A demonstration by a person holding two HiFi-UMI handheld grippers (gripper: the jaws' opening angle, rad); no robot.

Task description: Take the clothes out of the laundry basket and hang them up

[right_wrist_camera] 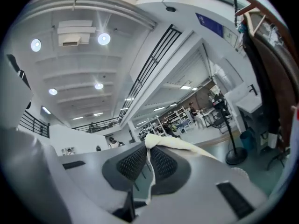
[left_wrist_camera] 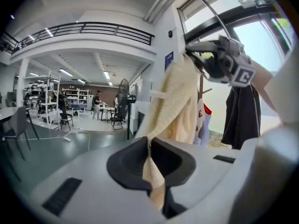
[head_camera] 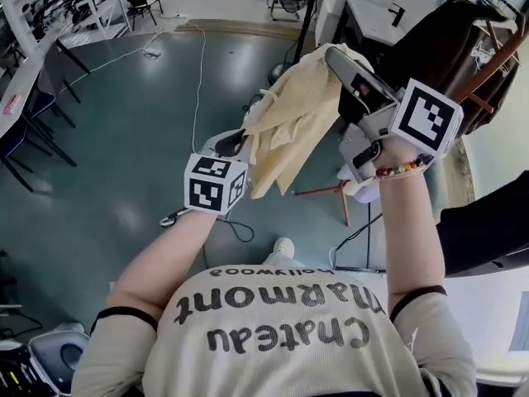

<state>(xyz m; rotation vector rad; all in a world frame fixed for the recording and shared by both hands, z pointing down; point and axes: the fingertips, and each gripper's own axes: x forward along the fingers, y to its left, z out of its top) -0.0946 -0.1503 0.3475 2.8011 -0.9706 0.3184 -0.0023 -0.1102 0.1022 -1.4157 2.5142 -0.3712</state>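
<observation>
A cream knitted garment hangs in the air between my two grippers, above the grey floor. My left gripper is shut on its lower edge; in the left gripper view the cloth runs pinched between the jaws and rises toward the right gripper. My right gripper holds the garment's upper end higher up, near the coat stand. In the right gripper view a cream fold is clamped between the jaws. The laundry basket is not in view.
A wooden coat stand at the upper right carries a dark brown garment; its foot stands on the floor. A white and red garment hangs there too. Cables cross the floor. Chairs and desks line the left.
</observation>
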